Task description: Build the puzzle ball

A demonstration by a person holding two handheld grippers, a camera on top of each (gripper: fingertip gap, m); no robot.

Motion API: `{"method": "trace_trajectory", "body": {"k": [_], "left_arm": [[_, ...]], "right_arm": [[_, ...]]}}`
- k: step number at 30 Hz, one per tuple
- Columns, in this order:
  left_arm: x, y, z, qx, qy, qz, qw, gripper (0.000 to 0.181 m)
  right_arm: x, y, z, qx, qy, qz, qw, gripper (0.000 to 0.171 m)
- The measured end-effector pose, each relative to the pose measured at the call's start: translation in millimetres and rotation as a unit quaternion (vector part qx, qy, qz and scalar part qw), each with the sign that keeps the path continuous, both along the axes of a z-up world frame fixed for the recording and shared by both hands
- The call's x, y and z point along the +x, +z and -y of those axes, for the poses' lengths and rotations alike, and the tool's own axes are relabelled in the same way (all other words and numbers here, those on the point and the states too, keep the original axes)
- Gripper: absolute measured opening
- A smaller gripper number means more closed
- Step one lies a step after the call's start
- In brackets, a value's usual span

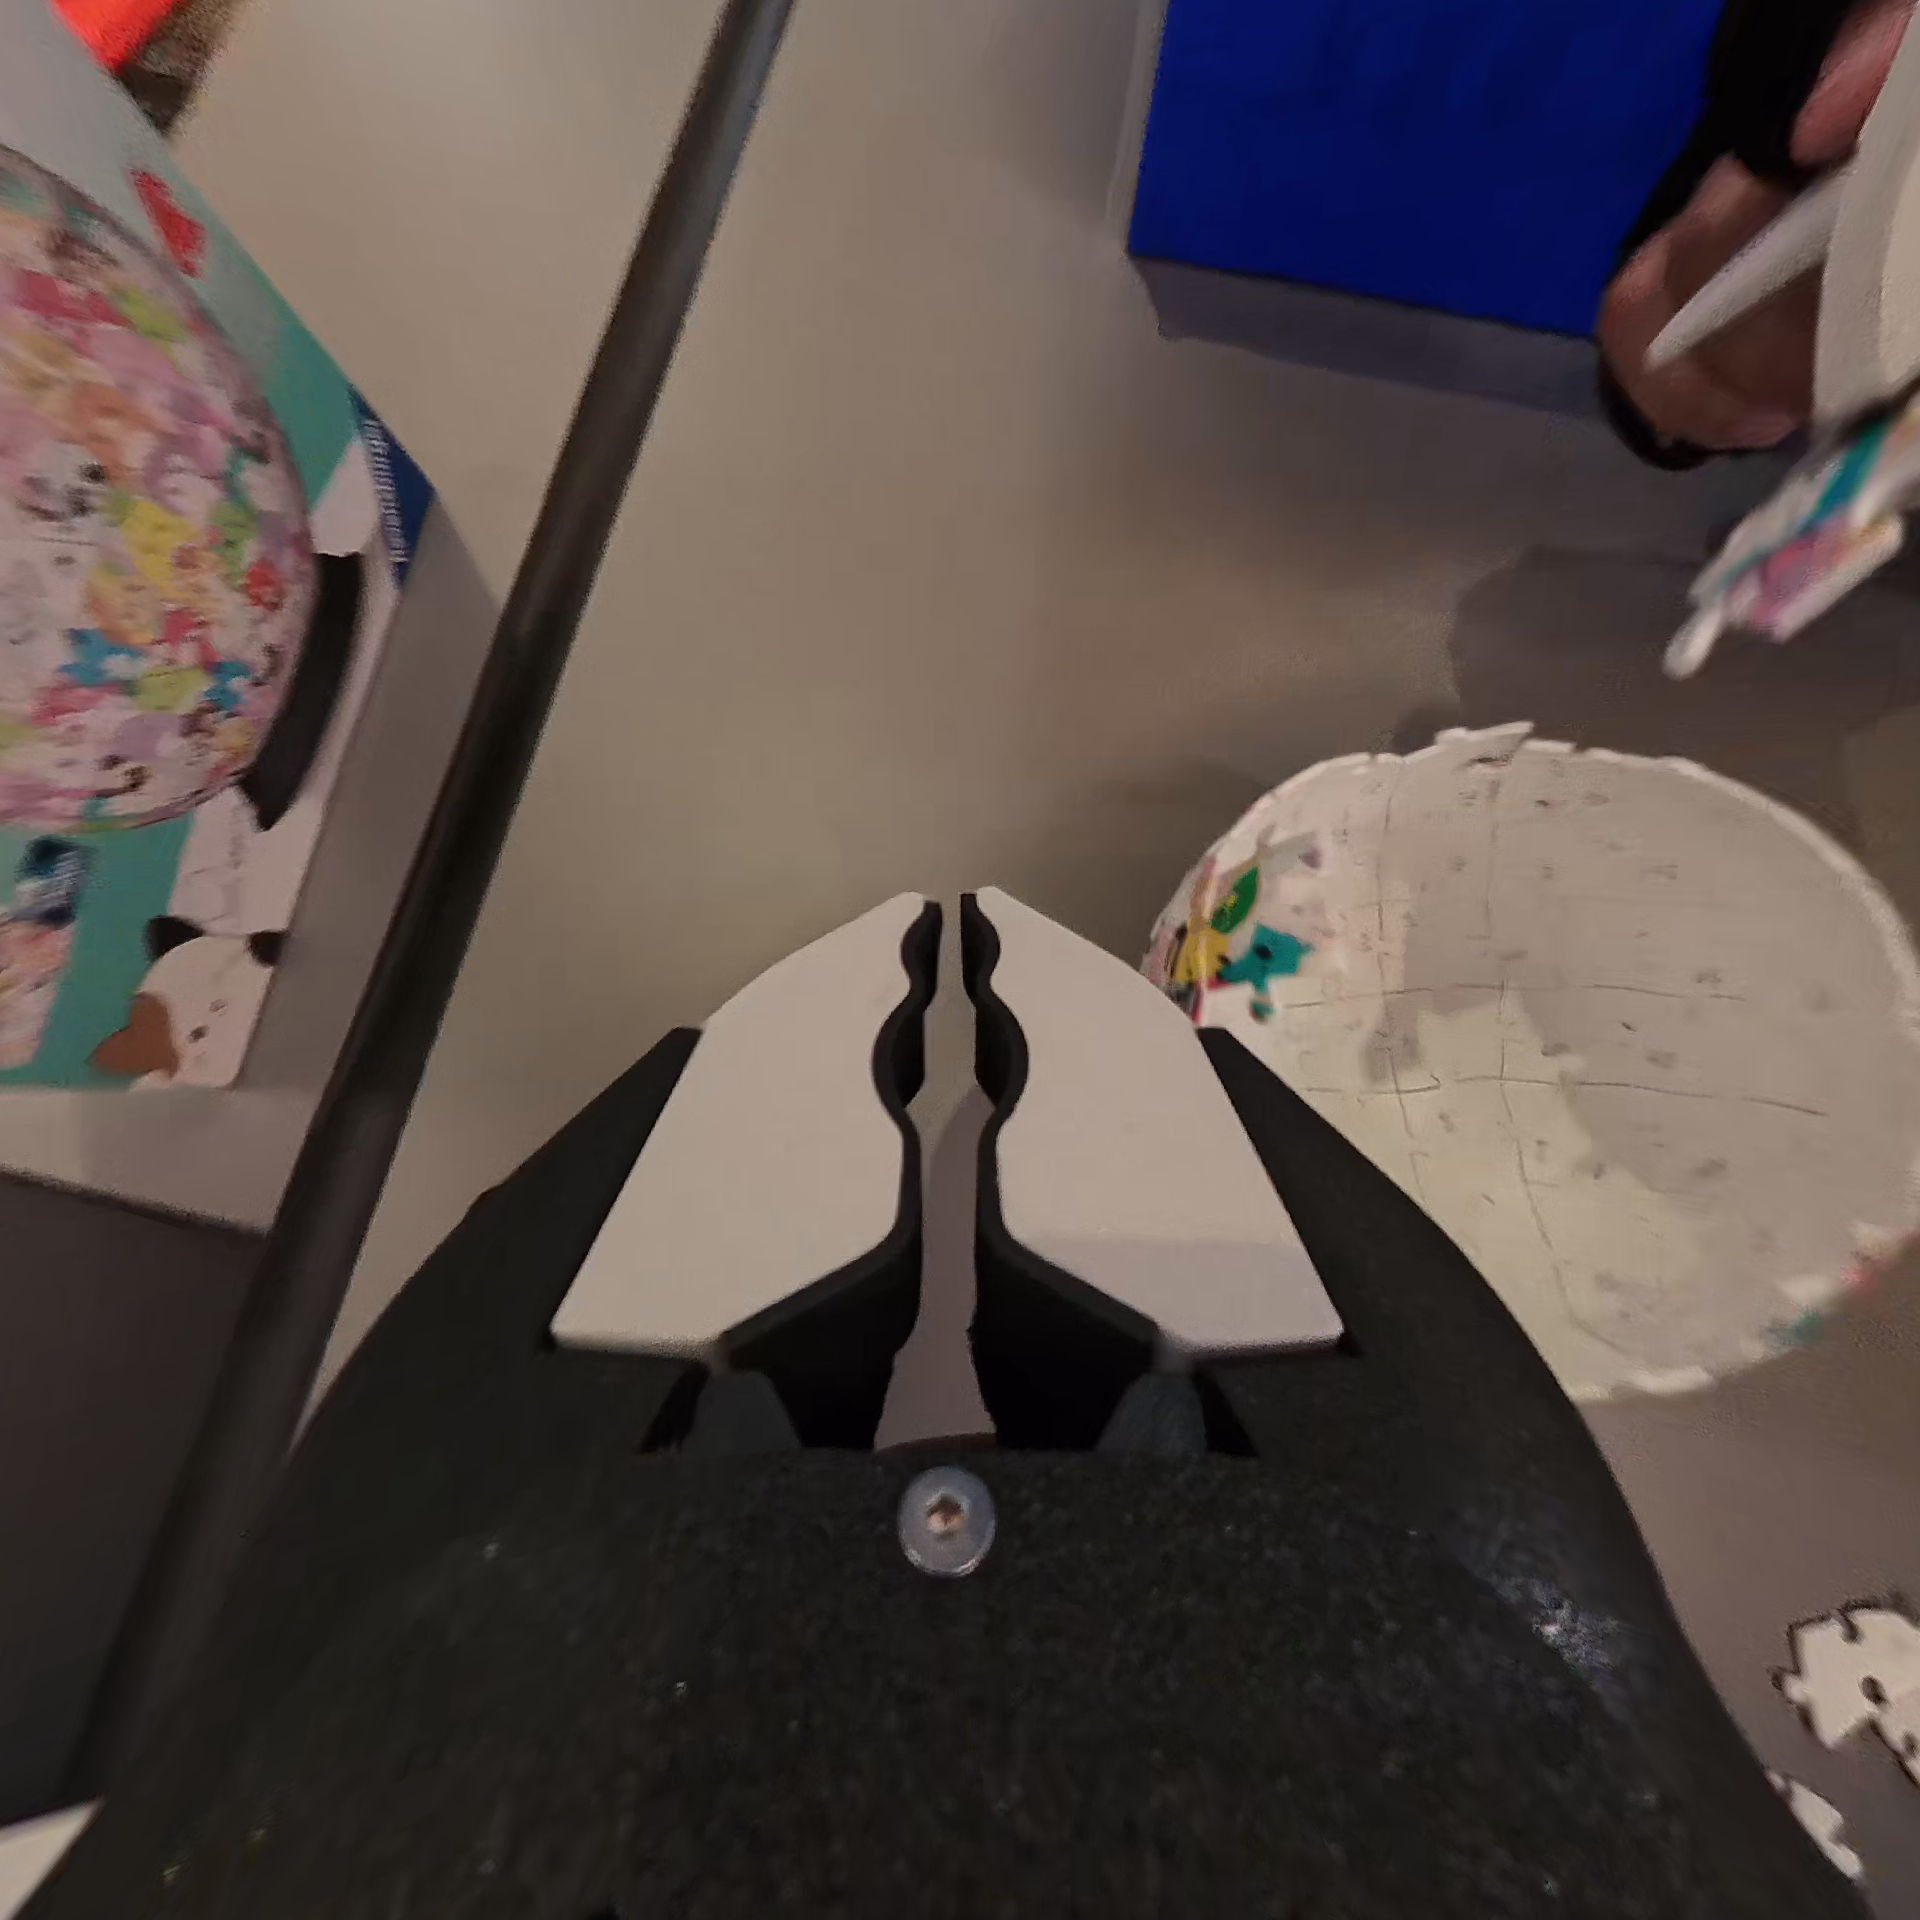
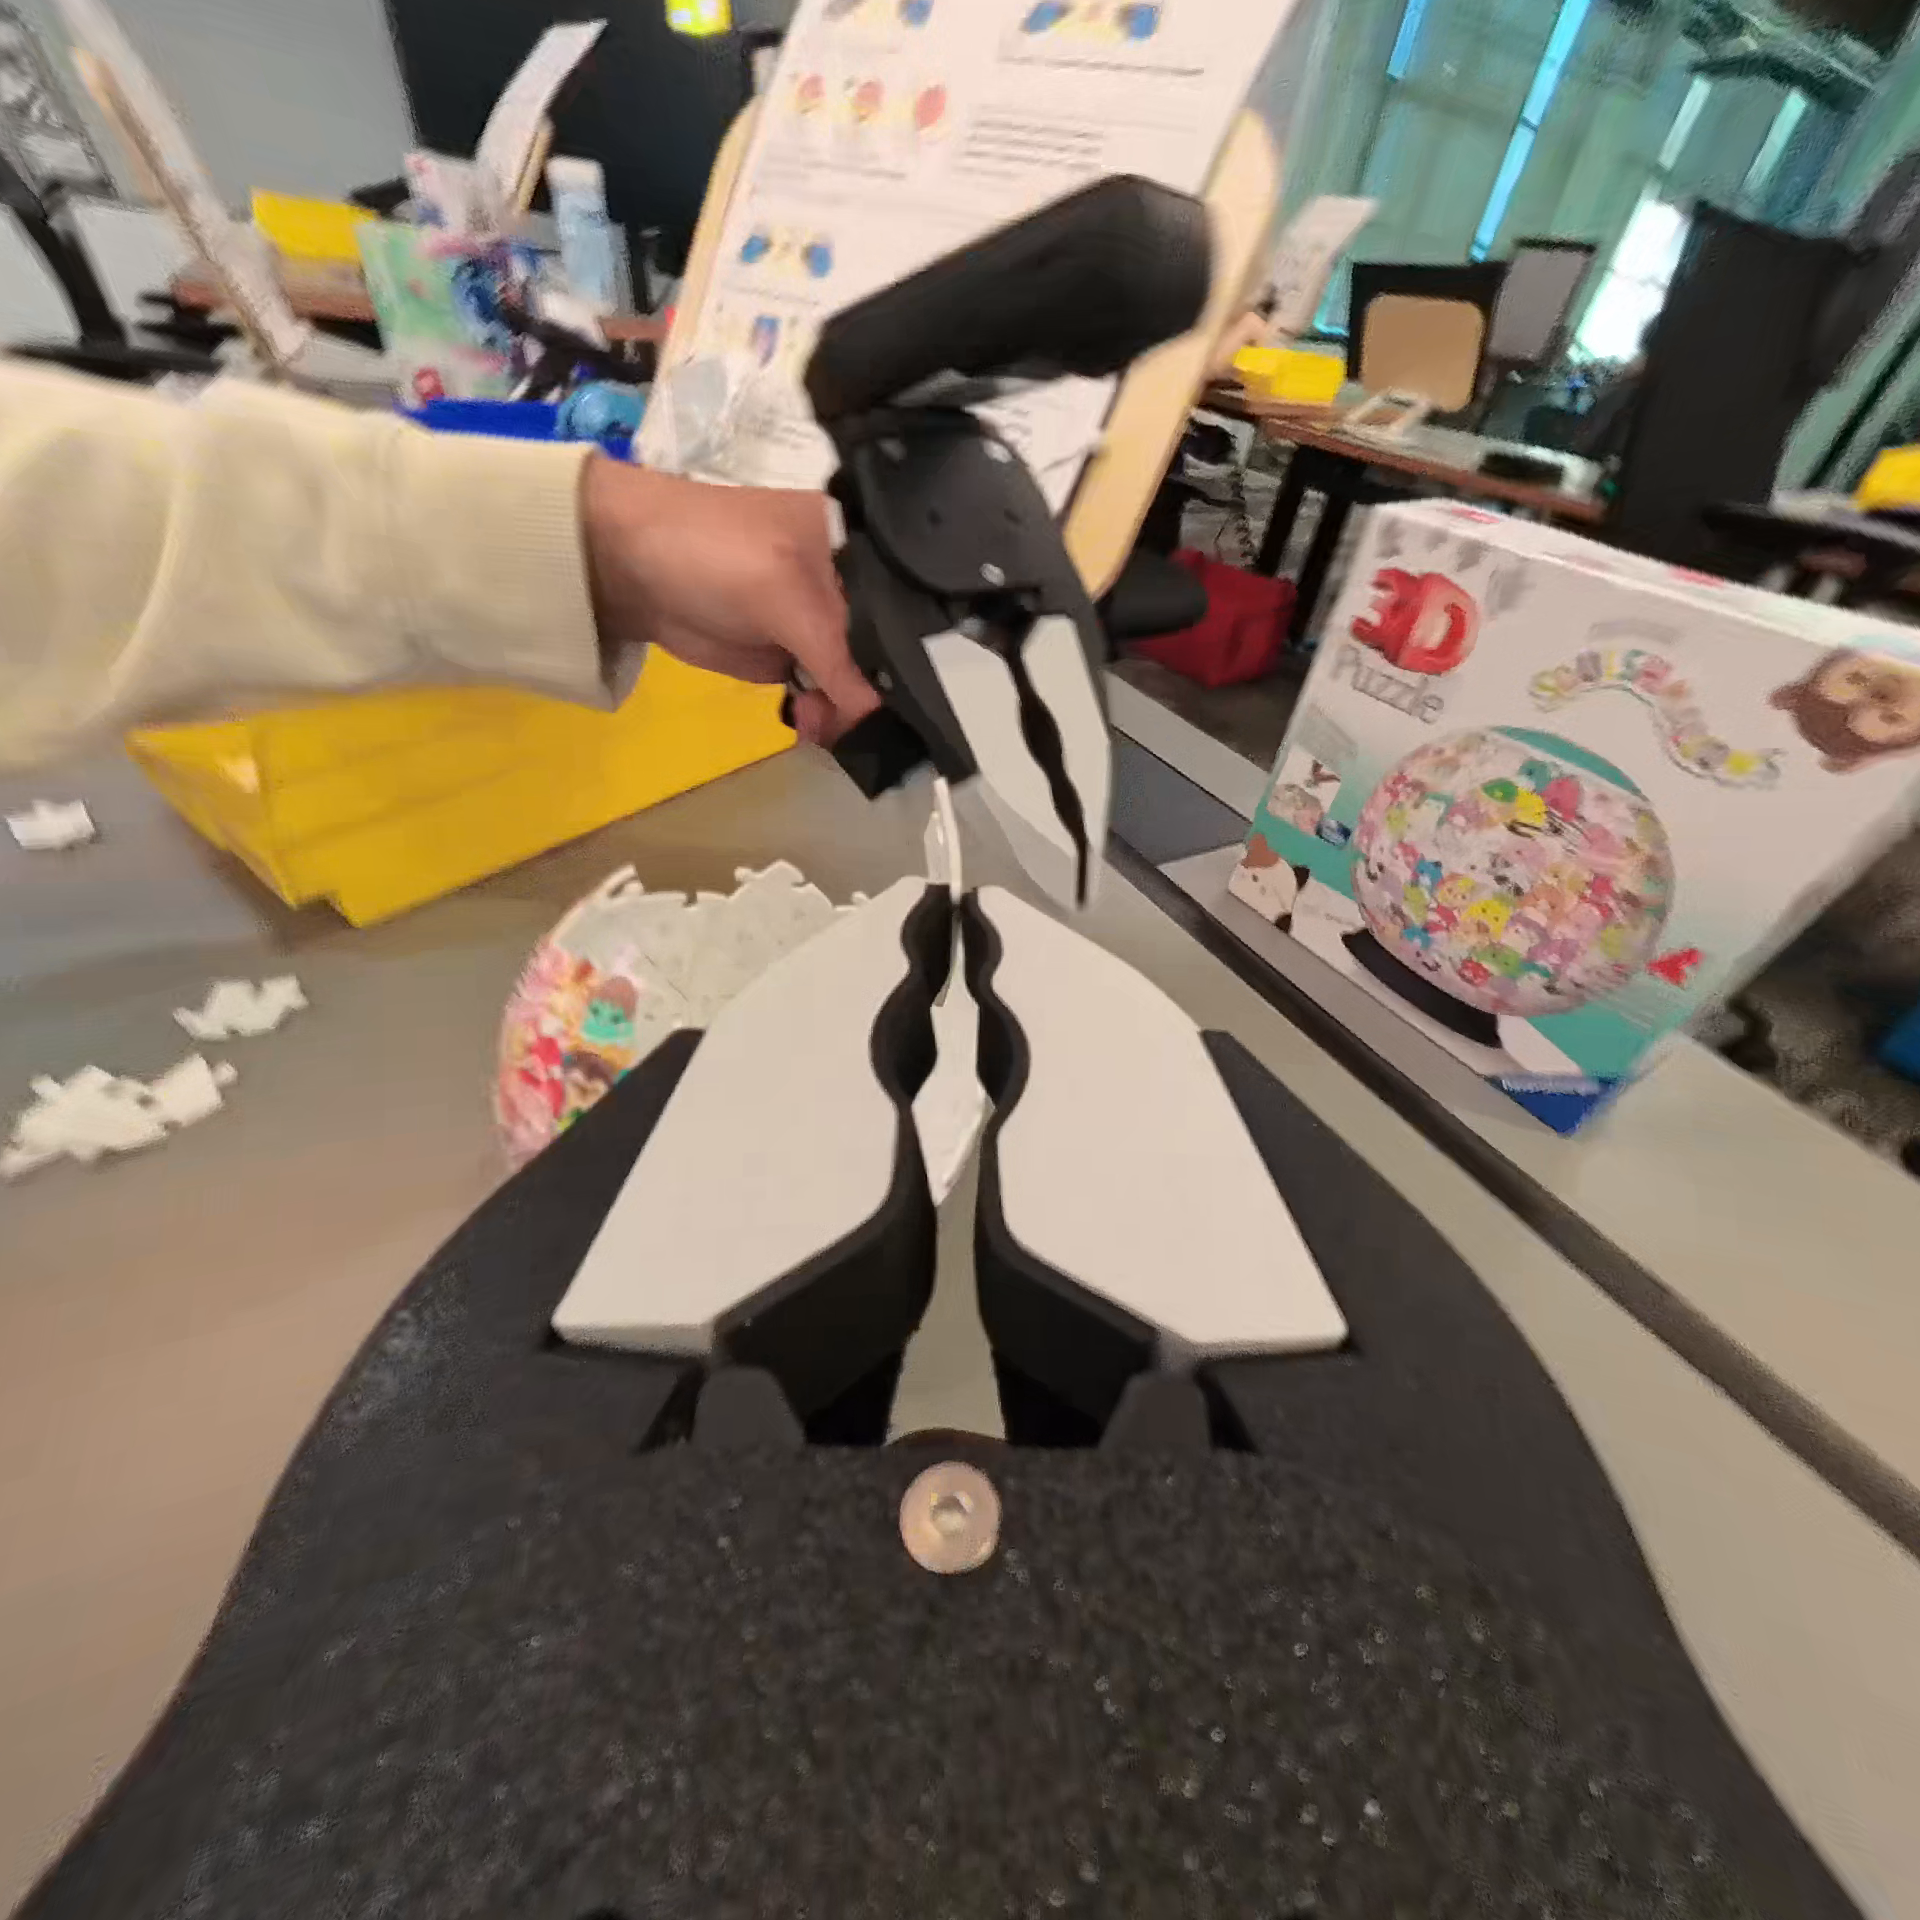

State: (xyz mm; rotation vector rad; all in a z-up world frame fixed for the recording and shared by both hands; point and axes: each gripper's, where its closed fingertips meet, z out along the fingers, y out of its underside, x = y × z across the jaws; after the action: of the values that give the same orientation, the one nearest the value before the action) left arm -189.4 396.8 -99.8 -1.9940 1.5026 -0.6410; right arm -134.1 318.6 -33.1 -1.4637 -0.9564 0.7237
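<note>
Grey counter [image 2: 260,1299], cluttered room | your right fingers [image 2: 957,904] pinch a piece [image 2: 951,1101] upright, edge ready for the half-ball [image 1: 1558,1049] | left fingers [image 1: 951,904] nearly closed, empty, hovering beside it.

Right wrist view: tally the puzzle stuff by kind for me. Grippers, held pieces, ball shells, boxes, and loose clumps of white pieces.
Grippers: 2, the right gripper and the left gripper
Held puzzle piece: 1, in the right gripper
Half-built puzzle ball: 1
Puzzle box: 1
Loose clumps of white pieces: 3
Total: 8
</note>
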Motion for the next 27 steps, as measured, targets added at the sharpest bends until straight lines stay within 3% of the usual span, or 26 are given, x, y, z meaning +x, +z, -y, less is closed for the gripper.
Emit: {"method": "trace_trajectory", "body": {"k": [2,4,6,8,10,15,18,22,27], "left_arm": [[-16.2,28.8,7.0,0.015,0.02,0.013,1.0,0.007],[-36.4,62.6,21.2,0.048,0.041,0.021,0.998,0.011],[-54.2,98.2,50.2,0.075,0.055,0.048,0.994,0.018],[-67.5,125.9,87.7,0.069,0.09,0.102,0.988,0.019],[-76.0,130.1,134.3,0.031,0.111,0.127,0.985,0.025],[-64.7,96.4,235.9,-0.007,0.166,0.167,0.972,0.026],[-51.3,66.0,269.8,-0.008,0.206,0.175,0.963,0.027],[-50.2,13.6,277.3,-0.007,0.252,0.126,0.959,0.052],[-58.5,-34.1,260.5,-0.016,0.273,0.085,0.958,0.062]], "right_arm": [[12.3,8.1,10.2,-0.044,-0.029,0.012,0.999,0.002],[20.7,-4.2,32.9,-0.105,-0.03,0.081,0.991,0.002],[20.1,-34.7,81.0,-0.232,0.013,0.129,0.964,0.002],[12.3,-76.8,145.0,-0.378,0.089,0.165,0.907,0.002],[7.6,-111.2,169.5,-0.408,0.092,0.191,0.888,0.002],[-2.9,-150.0,181.0,-0.427,0.116,0.24,0.864,0.004],[-2.7,-151.0,173.0,-0.407,0.126,0.232,0.874,0.004],[5.4,-155.5,158.6,-0.361,0.109,0.242,0.894,0.017],[16.9,-139.9,146.4,-0.252,0.061,0.227,0.939,0.045]]}}
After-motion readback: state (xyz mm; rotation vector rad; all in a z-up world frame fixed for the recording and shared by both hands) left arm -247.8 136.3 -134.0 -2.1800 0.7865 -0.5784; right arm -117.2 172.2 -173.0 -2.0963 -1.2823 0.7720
